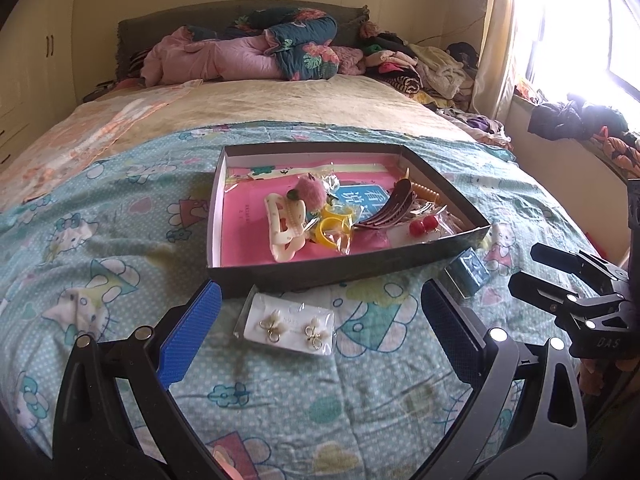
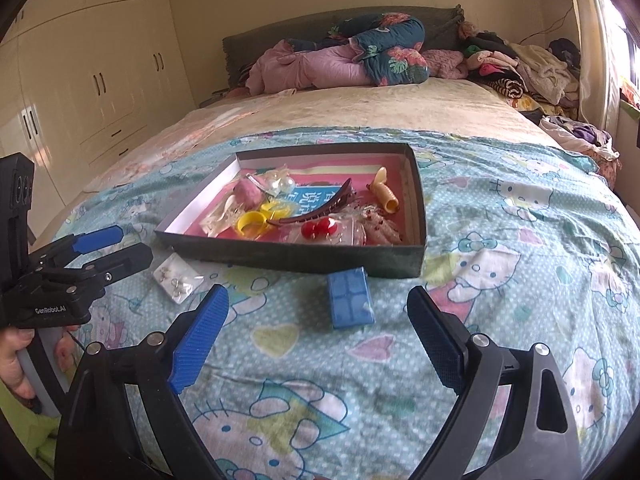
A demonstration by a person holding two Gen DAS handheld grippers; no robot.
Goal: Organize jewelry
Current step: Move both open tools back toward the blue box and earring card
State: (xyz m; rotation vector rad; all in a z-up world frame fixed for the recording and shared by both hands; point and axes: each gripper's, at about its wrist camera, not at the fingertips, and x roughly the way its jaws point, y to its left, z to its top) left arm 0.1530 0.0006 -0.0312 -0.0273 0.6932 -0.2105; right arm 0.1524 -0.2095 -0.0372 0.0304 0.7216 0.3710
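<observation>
The fingers (image 1: 192, 340) of the left gripper (image 1: 320, 340) stand spread wide with nothing between them, hovering over the bed (image 1: 120, 208) just above a small earring card (image 1: 288, 326) in clear wrap that lies on the cartoon-cat quilt, right in front of the box's near wall. Just past it sits the dark shallow box (image 1: 348, 266), its pink floor holding a cream claw clip (image 1: 286, 226), a fuzzy pink bobble (image 1: 310, 194), yellow rings (image 1: 332, 228), a brown hair clip (image 1: 384, 208), a pair of red beads (image 1: 424, 224) and some crinkled clear packets. To the right of the card, near the box's right front corner, a small blue box (image 2: 350, 298) lies flat on the quilt, apart from the big box. The right gripper (image 2: 320, 336) hangs over it, its fingers (image 2: 200, 340) also spread wide and gripping nothing, the blue box lying ahead of the gap between them. Far back, rolled bedding (image 1: 260, 52) and a heap of clothes (image 1: 420, 68) crowd the headboard, with white wardrobes (image 2: 100, 80) along the left wall.
</observation>
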